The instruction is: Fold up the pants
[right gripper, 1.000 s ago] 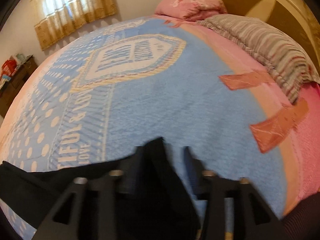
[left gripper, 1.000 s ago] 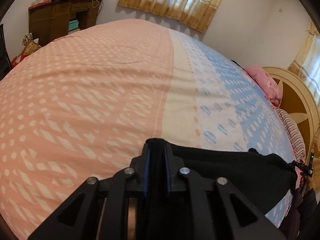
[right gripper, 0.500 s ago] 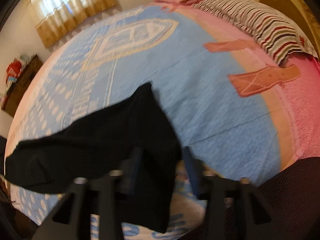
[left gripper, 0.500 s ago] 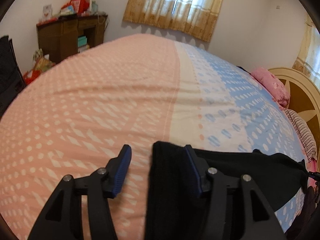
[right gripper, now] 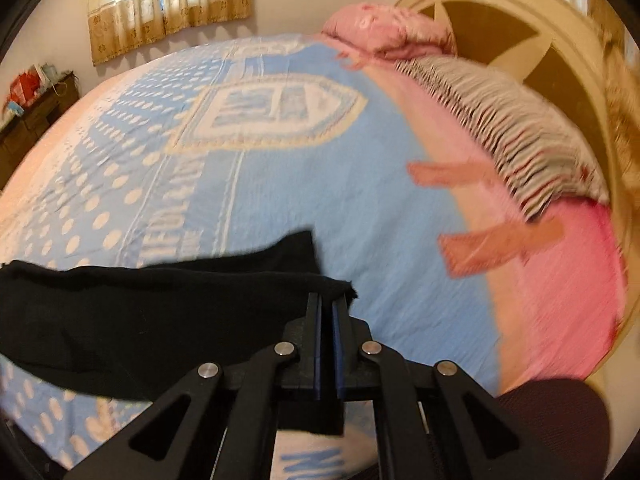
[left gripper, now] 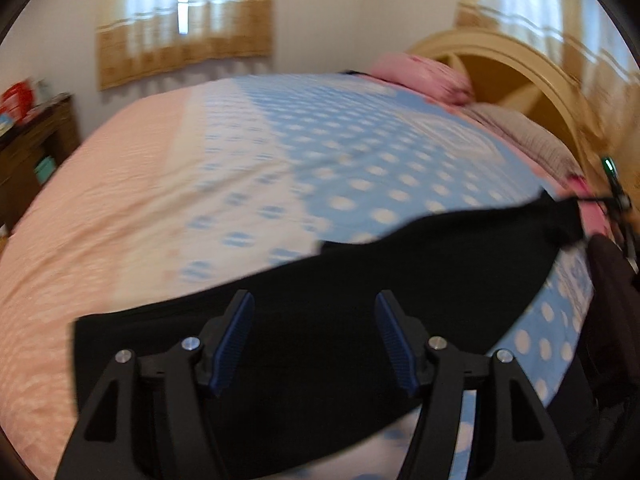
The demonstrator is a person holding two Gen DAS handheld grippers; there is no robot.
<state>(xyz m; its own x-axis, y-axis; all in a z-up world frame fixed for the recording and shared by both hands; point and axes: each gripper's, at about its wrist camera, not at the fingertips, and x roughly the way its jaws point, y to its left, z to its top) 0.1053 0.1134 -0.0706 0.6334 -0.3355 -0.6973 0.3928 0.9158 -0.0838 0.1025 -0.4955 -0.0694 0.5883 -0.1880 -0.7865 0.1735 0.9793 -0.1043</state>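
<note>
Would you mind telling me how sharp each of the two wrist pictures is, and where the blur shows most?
Left wrist view: the bedspread and curtains are smeared, while the left hand-held gripper stays crisp above the black pants. Right wrist view: the striped pillow streaks; the right hand-held gripper is sharp.

On the blue bedspread [right gripper: 360, 208], white woven lettering runs up a band at about 8 o'clock from its shield crest [right gripper: 276, 116]; only "IFUL" and "LOVE" can partly be made out. The crest's own words are blurred, as are letters at the bedspread's near edge.
</note>
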